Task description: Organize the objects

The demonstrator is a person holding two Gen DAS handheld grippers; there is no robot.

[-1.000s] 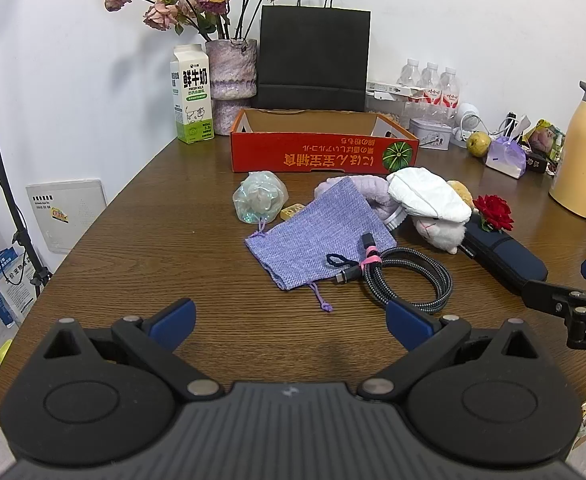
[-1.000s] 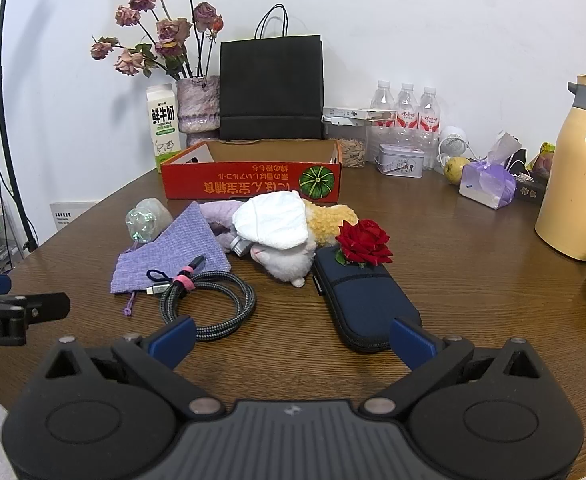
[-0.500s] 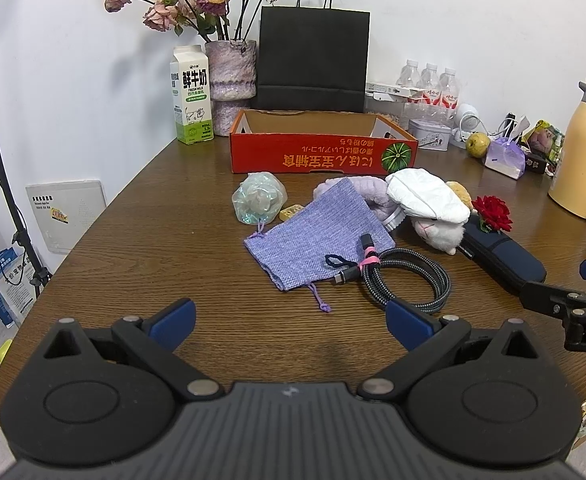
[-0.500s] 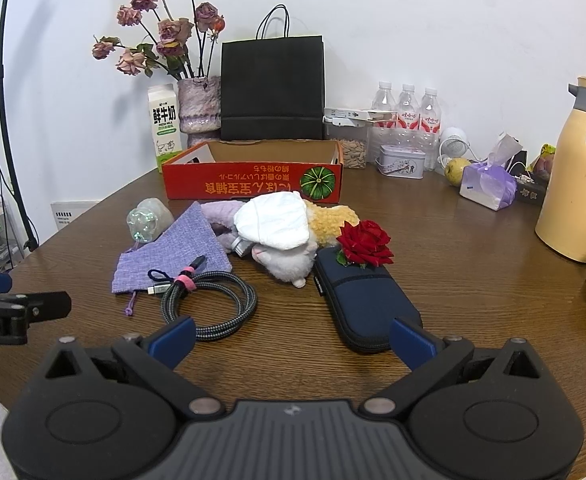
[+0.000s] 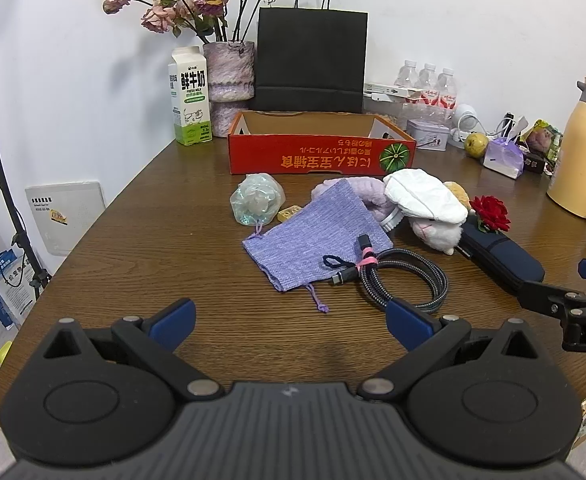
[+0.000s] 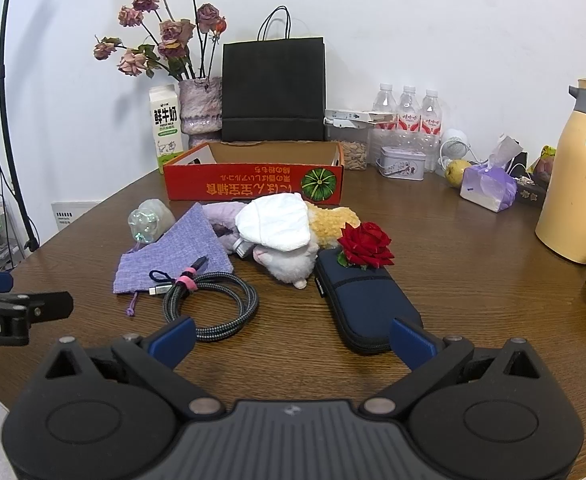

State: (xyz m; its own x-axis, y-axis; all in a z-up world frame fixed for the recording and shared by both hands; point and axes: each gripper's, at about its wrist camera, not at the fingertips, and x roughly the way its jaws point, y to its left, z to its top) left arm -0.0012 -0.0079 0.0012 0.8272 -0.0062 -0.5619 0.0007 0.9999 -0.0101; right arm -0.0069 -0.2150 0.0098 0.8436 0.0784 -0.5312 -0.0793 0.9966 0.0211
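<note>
Clutter lies mid-table (image 5: pixel 141 240) exactly as a second ago: pouch (image 5: pixel 317 240), coiled cable (image 5: pixel 405 276) overlapping its near corner, plush (image 6: pixel 289 256) under a white cloth (image 6: pixel 277 222), rose (image 6: pixel 367 244) on the navy case (image 6: pixel 365 304). Neither gripper has shifted noticeably. Left gripper (image 5: pixel 289 316) and right gripper (image 6: pixel 291 336) both hover with fingers spread, gripping nothing. Behind the heap, the red box (image 5: pixel 321 154) shows only bare cardboard inside.

Both views bright, evenly lit; white wall (image 5: pixel 453 20) slightly bluish. Soft shadow left of dried flowers (image 5: pixel 197 4). Glare sheen on far table (image 6: pixel 473 248). Strong fisheye bending at edges, dark corner vignettes. Focus sharp throughout.
</note>
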